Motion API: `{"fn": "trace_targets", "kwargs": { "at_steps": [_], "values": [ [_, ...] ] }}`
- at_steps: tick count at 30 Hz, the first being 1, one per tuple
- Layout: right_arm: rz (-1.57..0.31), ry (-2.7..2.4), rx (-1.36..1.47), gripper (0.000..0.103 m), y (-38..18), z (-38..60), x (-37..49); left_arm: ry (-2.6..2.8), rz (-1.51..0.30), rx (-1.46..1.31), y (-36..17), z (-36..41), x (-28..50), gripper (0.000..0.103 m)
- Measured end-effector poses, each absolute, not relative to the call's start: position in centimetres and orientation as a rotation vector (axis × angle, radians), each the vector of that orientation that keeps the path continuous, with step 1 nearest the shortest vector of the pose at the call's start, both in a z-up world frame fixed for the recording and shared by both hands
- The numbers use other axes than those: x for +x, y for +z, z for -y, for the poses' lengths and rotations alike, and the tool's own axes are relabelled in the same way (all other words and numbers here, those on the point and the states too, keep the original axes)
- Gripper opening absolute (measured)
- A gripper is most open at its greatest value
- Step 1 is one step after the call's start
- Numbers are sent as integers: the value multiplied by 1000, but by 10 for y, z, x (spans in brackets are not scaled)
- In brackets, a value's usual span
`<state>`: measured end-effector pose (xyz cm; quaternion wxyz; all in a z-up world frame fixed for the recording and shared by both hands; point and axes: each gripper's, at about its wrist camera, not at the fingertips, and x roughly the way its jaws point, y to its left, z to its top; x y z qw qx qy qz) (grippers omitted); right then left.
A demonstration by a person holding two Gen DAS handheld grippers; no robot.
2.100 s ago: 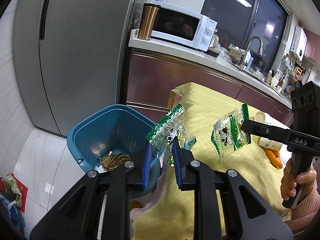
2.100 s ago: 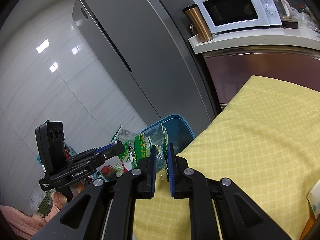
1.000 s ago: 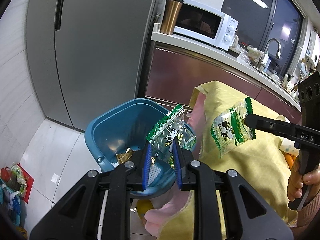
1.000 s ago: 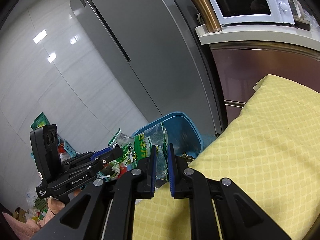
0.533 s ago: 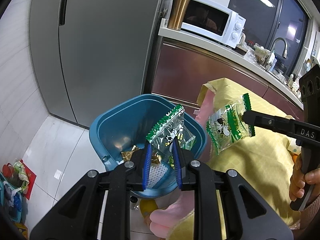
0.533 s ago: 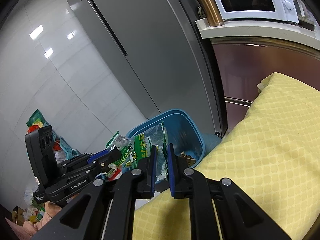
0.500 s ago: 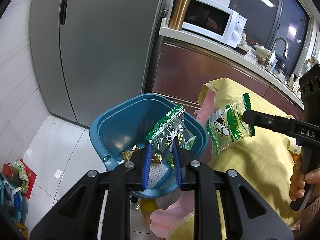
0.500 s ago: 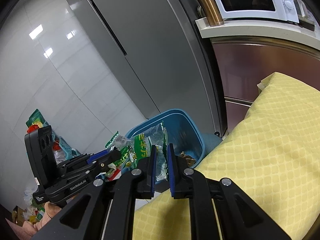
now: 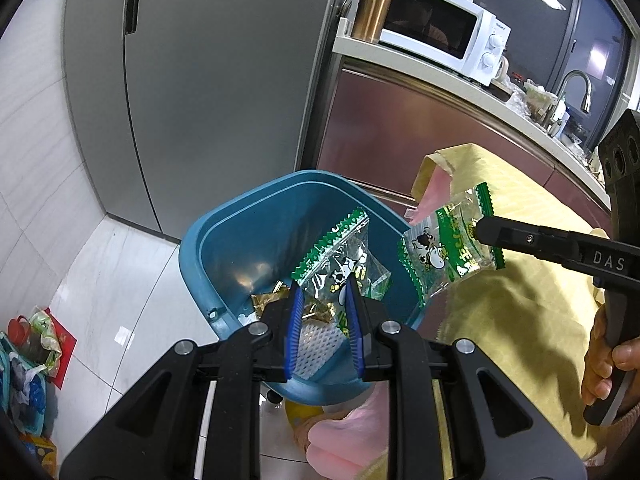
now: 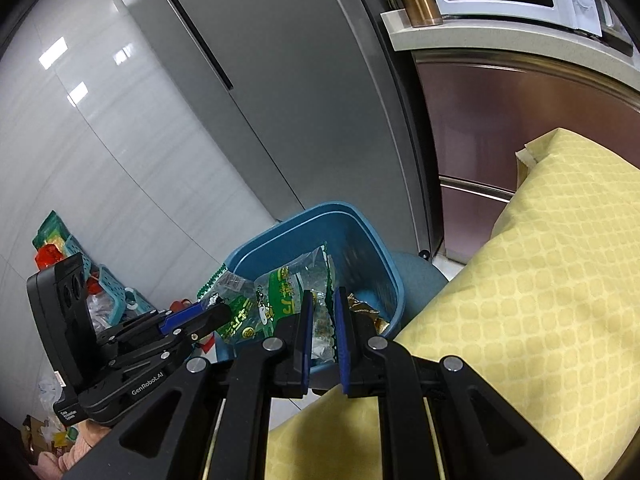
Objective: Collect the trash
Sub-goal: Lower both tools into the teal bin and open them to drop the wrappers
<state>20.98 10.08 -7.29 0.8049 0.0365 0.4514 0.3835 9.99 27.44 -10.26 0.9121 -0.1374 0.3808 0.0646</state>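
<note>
My left gripper [image 9: 323,294] is shut on a clear green-edged cow-print wrapper [image 9: 340,256], held over the open blue bin [image 9: 190,256]. Gold wrappers [image 9: 270,300] and a white foam net [image 9: 316,346] lie in the bin's bottom. My right gripper [image 9: 478,230] comes in from the right, shut on a second cow-print wrapper [image 9: 440,252] at the bin's right rim. In the right wrist view, the right gripper [image 10: 320,300] pinches that wrapper [image 10: 292,280] above the bin [image 10: 360,240]. The left gripper [image 10: 222,312] holds its wrapper [image 10: 224,284] just to the left.
A table under a yellow cloth [image 9: 520,312] stands right beside the bin. Behind are a grey fridge [image 9: 220,80] and a counter with a microwave [image 9: 436,46] and a copper tumbler [image 9: 374,4]. Bags and clutter [image 9: 28,344] lie on the white floor at the left.
Both grippers have sunk and moved toward the bin with their wrappers still held. The bin now fills more of both views and lies under the wrappers.
</note>
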Motion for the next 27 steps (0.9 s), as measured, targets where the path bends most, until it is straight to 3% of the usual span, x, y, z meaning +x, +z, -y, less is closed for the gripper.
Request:
{"fn": "trace_targets", "kwargs": {
  "at_steps": [25,27],
  "values": [
    [-1066,766,-23,15,-101,-136,226,161,-887,-338,-152,-279,139,22],
    [-1063,769,-14,15,-100,-134,226,157,-893,-340,-155,-277,142,27]
  ]
}}
